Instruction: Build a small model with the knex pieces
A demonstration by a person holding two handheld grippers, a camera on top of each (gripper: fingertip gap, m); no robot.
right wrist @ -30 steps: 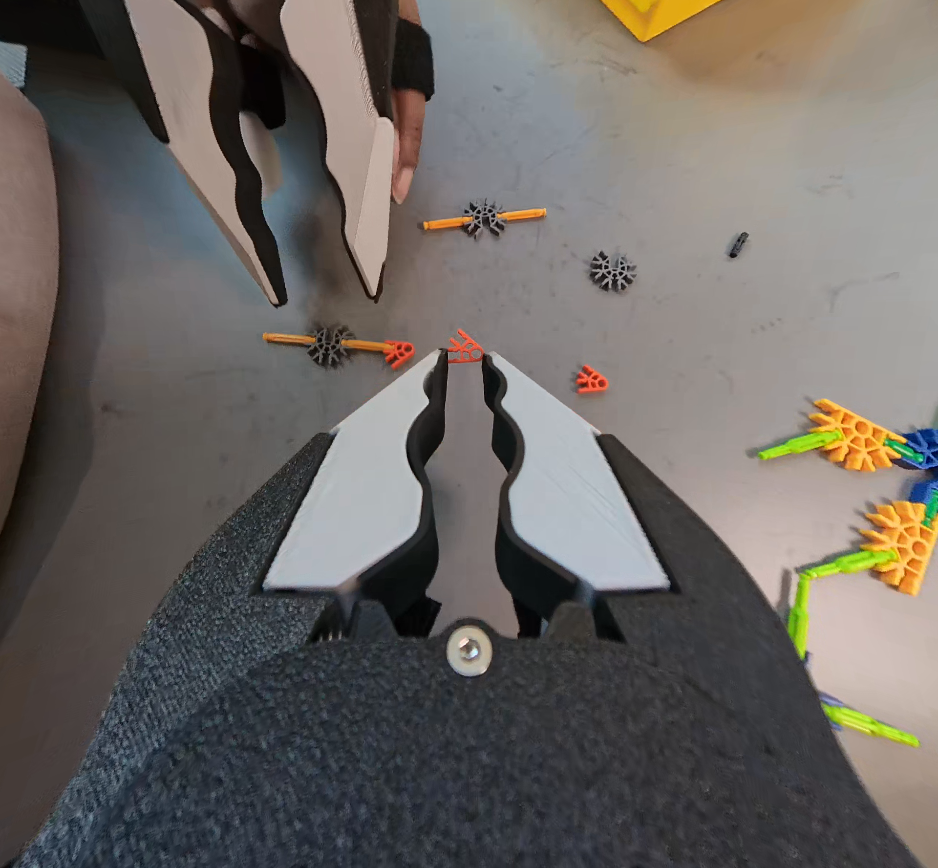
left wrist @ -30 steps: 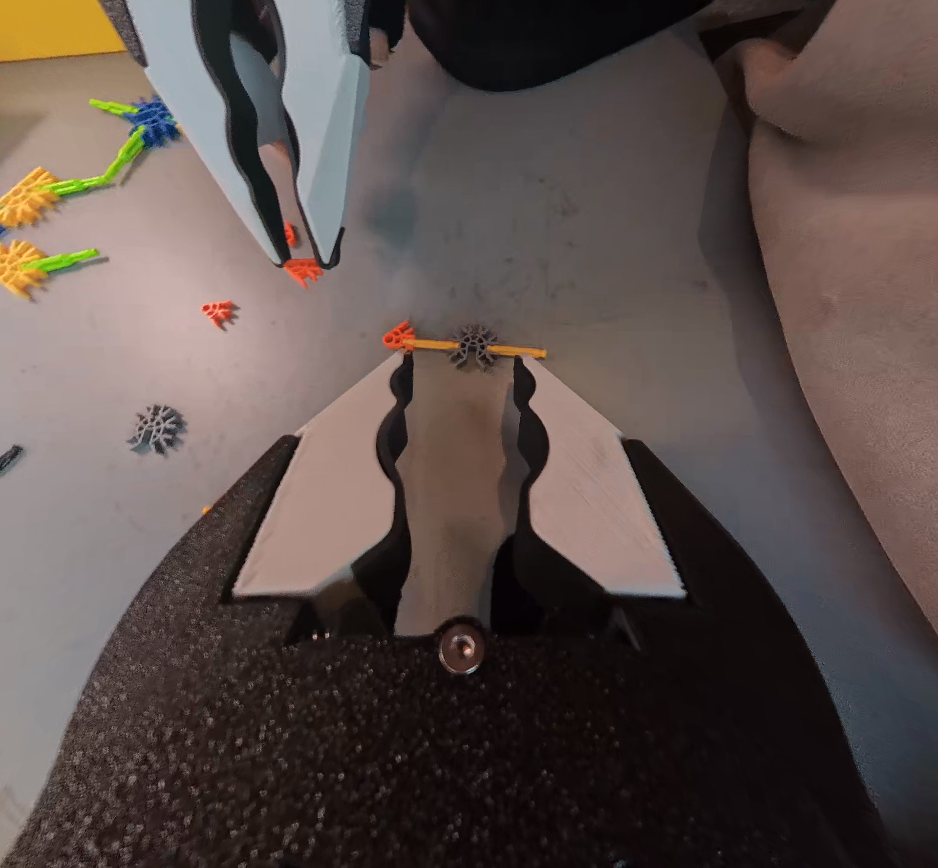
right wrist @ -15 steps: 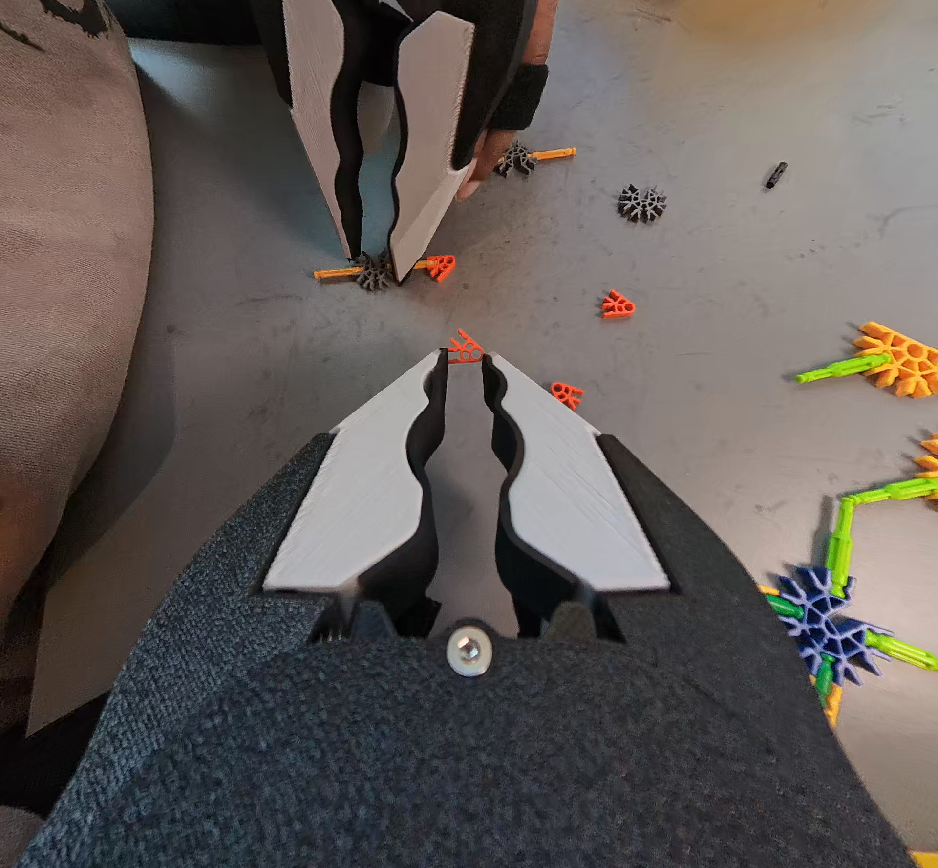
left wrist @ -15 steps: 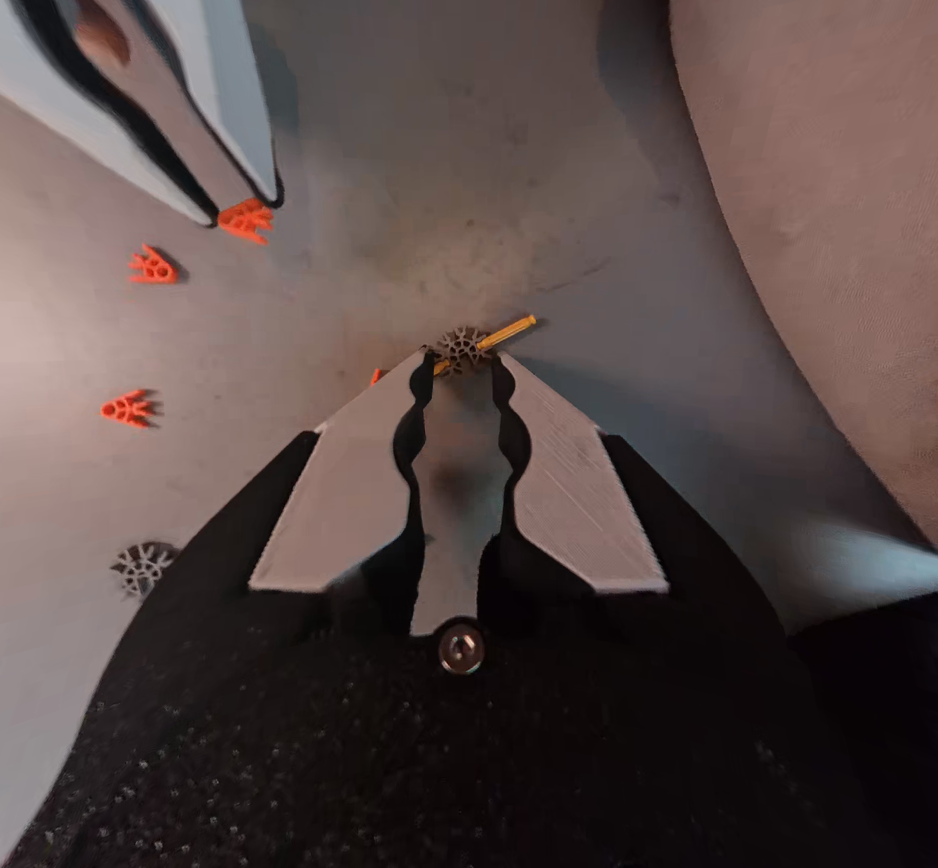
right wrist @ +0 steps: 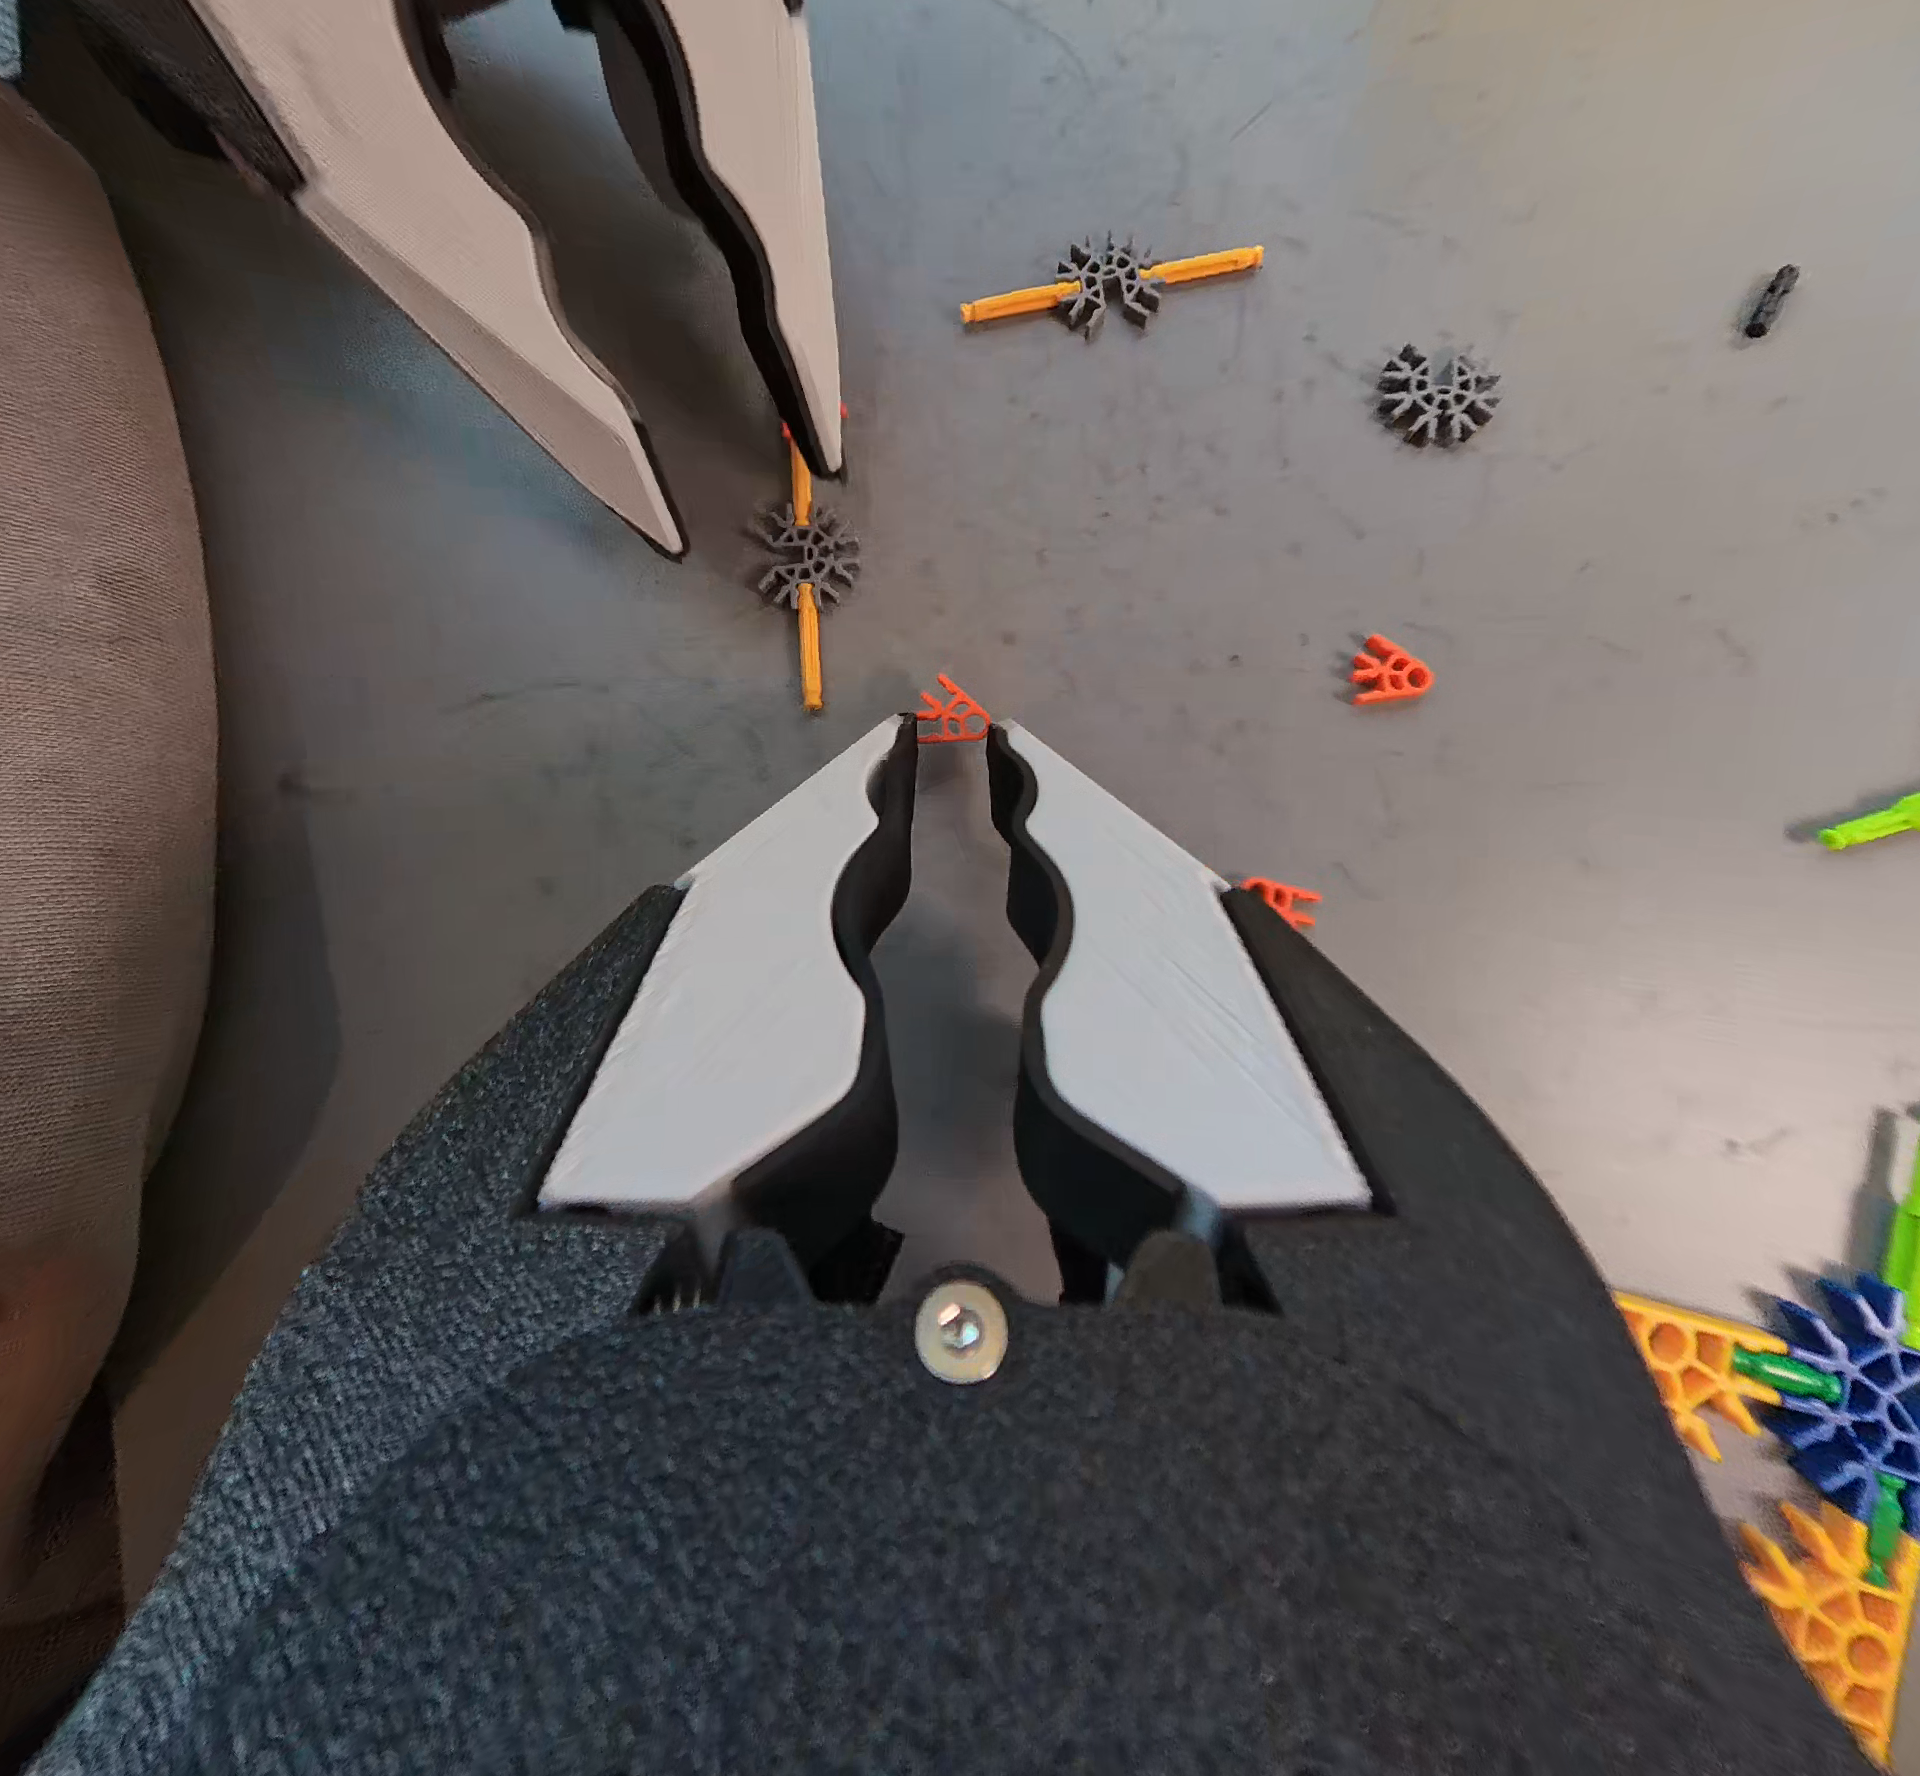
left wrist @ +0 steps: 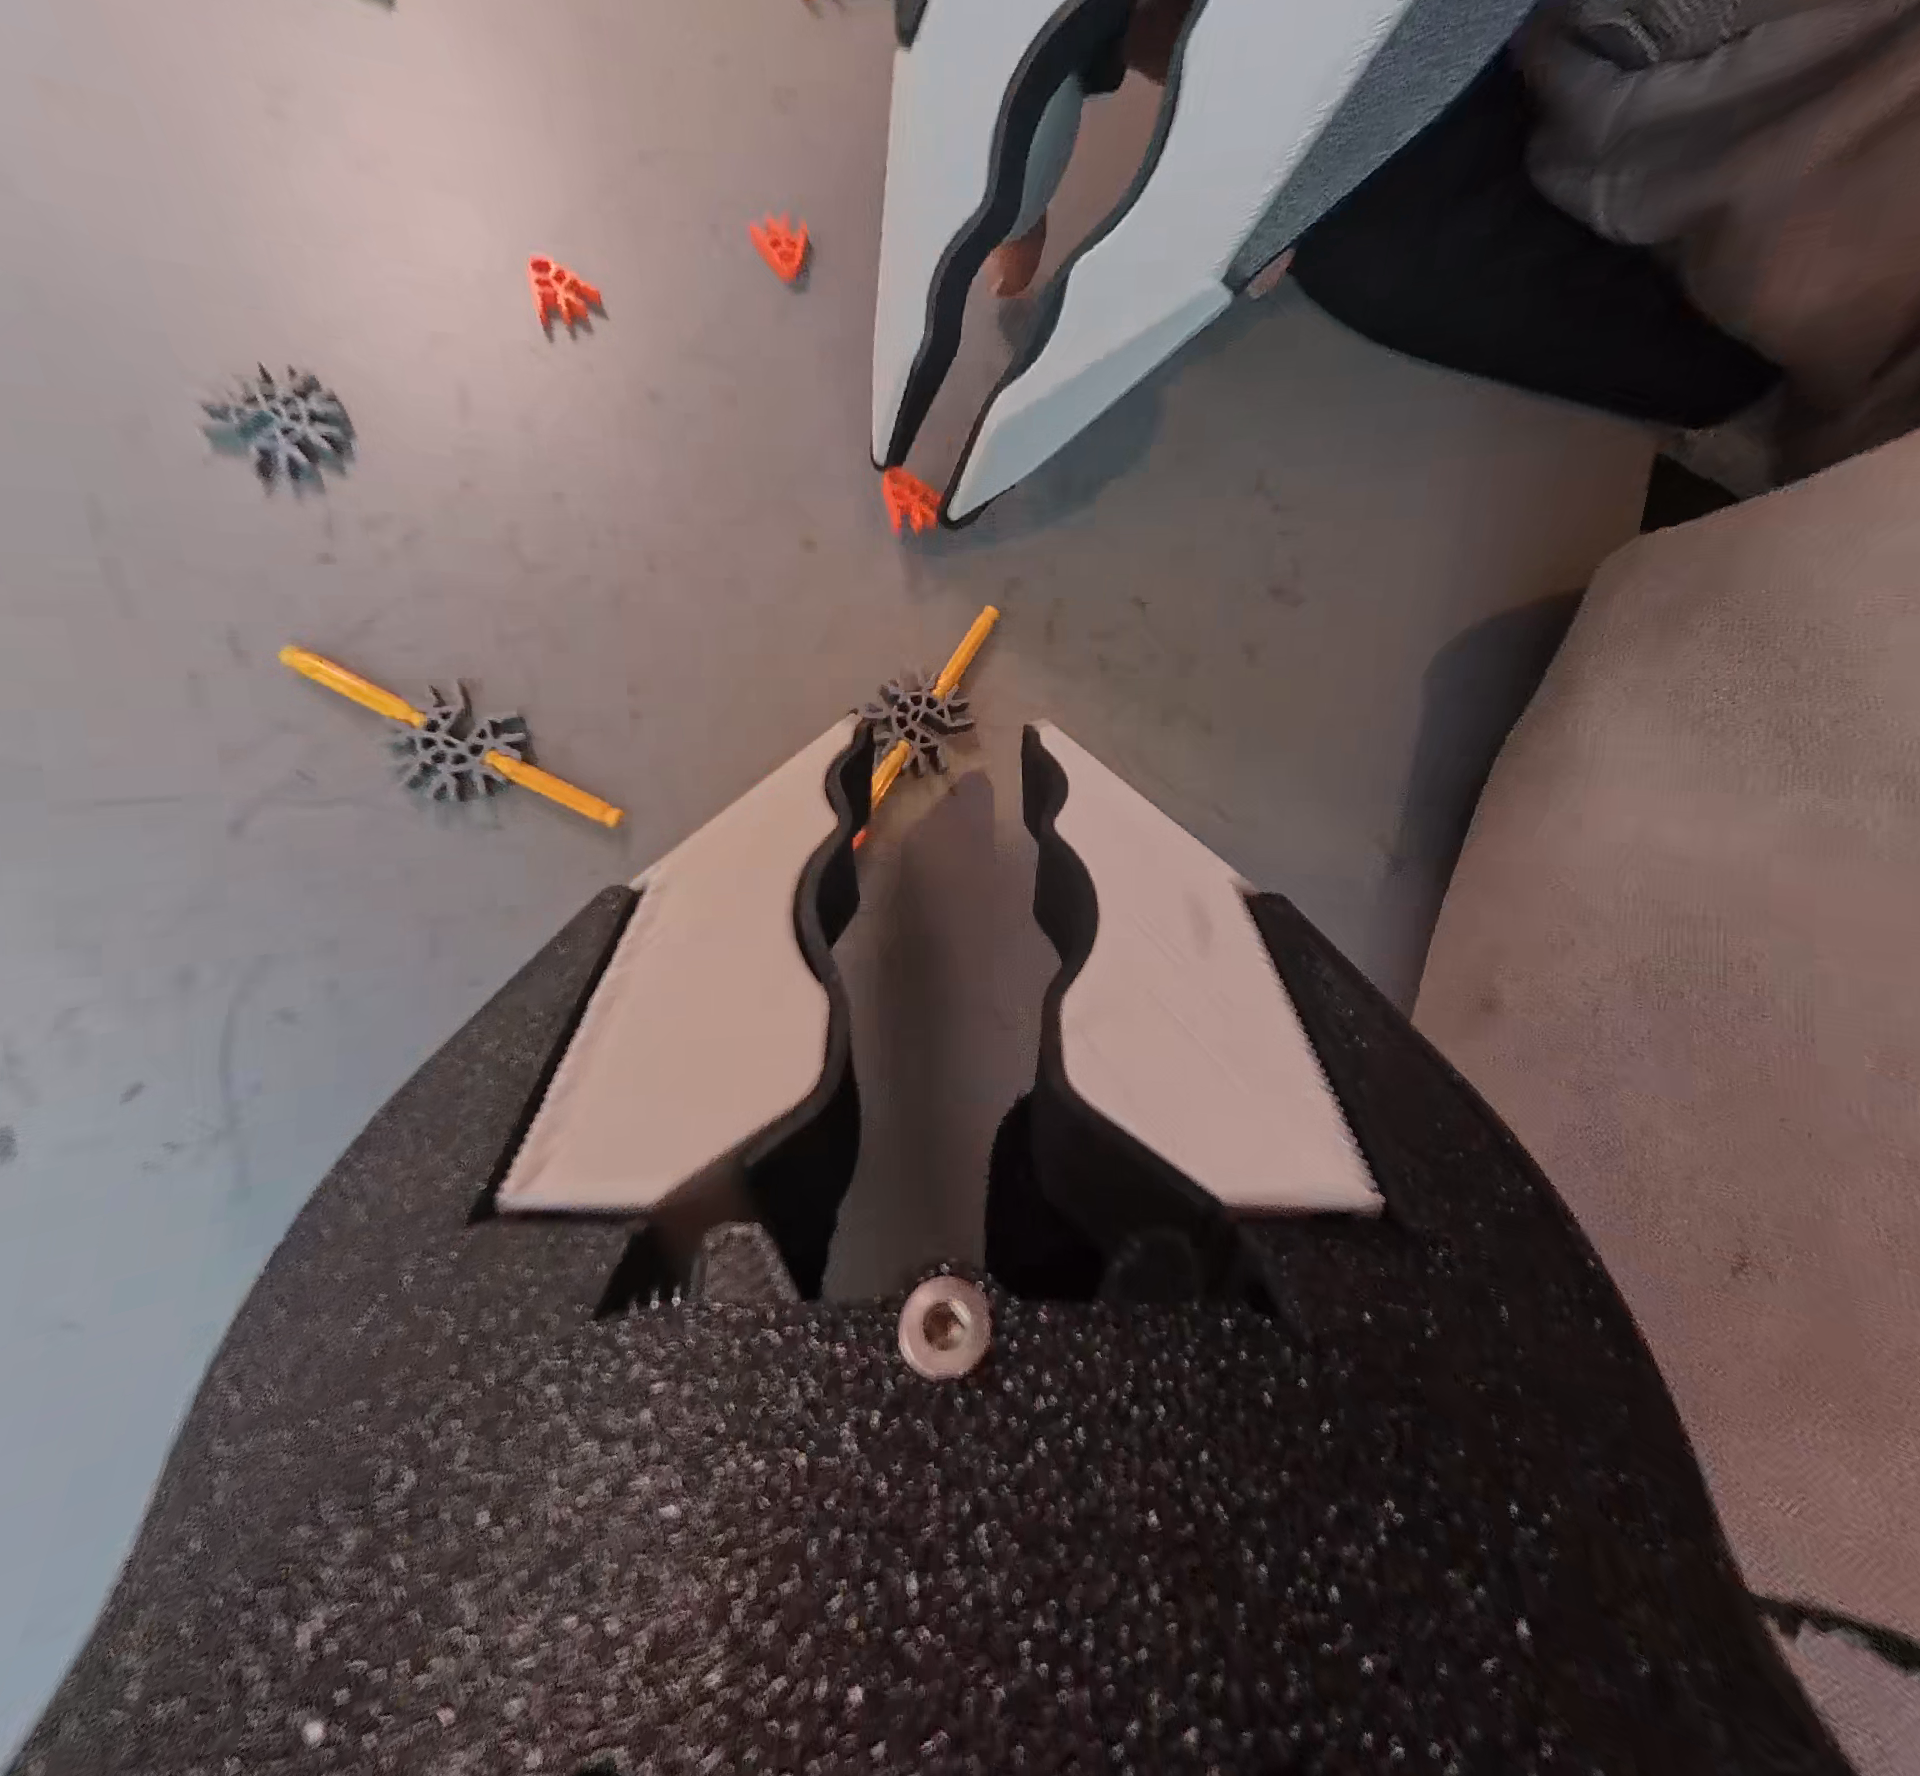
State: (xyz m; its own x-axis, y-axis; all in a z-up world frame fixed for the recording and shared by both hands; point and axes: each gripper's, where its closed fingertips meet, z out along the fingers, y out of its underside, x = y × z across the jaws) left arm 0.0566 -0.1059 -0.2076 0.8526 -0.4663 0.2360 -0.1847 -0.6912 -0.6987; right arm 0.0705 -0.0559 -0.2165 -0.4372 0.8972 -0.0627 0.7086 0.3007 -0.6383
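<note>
A grey snowflake connector (left wrist: 920, 724) with an orange rod through it lies on the grey floor. It sits between the tips of my left gripper (left wrist: 940, 734), against the left finger. The jaws stand apart and do not clamp it. My right gripper (right wrist: 951, 734) is shut on a small orange connector (right wrist: 954, 718), held just short of the rod's near end (right wrist: 810, 677). In the right wrist view the left gripper (right wrist: 746, 505) stands over the rod's far end, where a bit of orange shows. In the left wrist view the right gripper (left wrist: 914, 479) holds its orange connector (left wrist: 909, 500) near the rod tip.
A second grey connector with two orange rods (right wrist: 1107, 282) and a lone grey connector (right wrist: 1439, 396) lie farther out. Loose orange connectors (right wrist: 1387, 672) and a small black piece (right wrist: 1771, 298) are scattered. A yellow, green and blue assembly (right wrist: 1849, 1414) lies right. A person's trouser leg (left wrist: 1714, 895) borders the floor.
My left gripper's jaws have widened off the grey connector, and the rod piece has turned about a quarter turn towards the right gripper. The right gripper still holds its orange connector, now nearer the rod.
</note>
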